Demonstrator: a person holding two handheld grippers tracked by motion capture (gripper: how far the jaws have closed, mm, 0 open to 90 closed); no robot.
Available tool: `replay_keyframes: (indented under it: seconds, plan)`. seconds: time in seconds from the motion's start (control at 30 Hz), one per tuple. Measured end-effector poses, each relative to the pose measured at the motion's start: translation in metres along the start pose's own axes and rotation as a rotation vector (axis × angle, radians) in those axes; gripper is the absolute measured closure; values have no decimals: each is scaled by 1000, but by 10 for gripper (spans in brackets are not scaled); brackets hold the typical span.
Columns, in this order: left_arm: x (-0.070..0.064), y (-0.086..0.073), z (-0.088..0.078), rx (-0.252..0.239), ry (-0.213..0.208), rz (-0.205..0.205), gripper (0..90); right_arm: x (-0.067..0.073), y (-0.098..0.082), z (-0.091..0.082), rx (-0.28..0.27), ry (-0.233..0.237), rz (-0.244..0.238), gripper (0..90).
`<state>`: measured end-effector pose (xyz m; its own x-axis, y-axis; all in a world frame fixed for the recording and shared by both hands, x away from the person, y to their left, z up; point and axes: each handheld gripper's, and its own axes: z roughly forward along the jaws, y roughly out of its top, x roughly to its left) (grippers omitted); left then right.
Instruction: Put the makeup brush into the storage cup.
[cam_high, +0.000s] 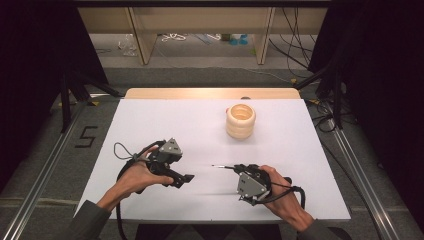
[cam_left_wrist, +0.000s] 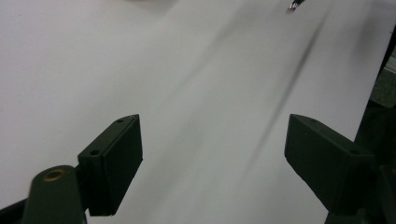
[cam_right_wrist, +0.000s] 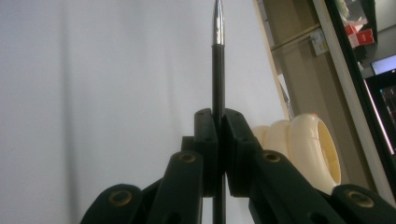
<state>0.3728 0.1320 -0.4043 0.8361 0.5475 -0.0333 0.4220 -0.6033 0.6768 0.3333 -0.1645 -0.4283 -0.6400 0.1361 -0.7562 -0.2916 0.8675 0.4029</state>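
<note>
Nearest the person, the right gripper (cam_high: 234, 169) is clamped tight on a black pen (cam_right_wrist: 218, 84) — its jaws meet on the barrel partway along, and the chrome tip runs out well past them. In the high view the pen (cam_high: 222, 167) lies almost level just above the white table (cam_high: 150, 120), tip pointing toward the left gripper (cam_high: 186, 178).

That left gripper is held low over the table with its jaws spread wide and nothing between them. In its own view bare tabletop lies between the two black pads (cam_left_wrist: 116, 158), and the pen tip (cam_left_wrist: 293, 6) shows far off at the top edge.

The pen looks light, stiff and slender, so weight should be no trouble. The smooth round barrel is the risk — it can roll or pivot between flat pads, and the long free end gives any knock leverage. The matte black barrel seems a better place to grip than the polished tip, which looks slick and tapered. If the left gripper takes hold, the bare stretch between the right jaws and the chrome section is the likely spot.

Farthest off, toward the back right of the table, stands a cream ribbed ring-shaped holder (cam_high: 240, 121), upright with its mouth open upward, well apart from both grippers. It seems the probable place for the pen.
</note>
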Motion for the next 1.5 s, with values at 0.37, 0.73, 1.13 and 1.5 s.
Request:
replay_keyframes:
  seconds: [0.37, 0.73, 1.13, 1.5]
  plan:
    - [0, -17, 0, -77, 39, -41, 187, -8, -9, -1, -30, 22, 198, 854]
    - [-2, -37, 1, -150, 52, -83, 181, -19, -18, -1, -86, 38, 305, 854]
    - [-4, -55, 2, -187, 69, -123, 181, -35, -43, 1, -212, 75, 633, 855]
    - [-3, -60, 3, -215, 82, -166, 181, -43, -58, 5, -313, 94, 839, 855]
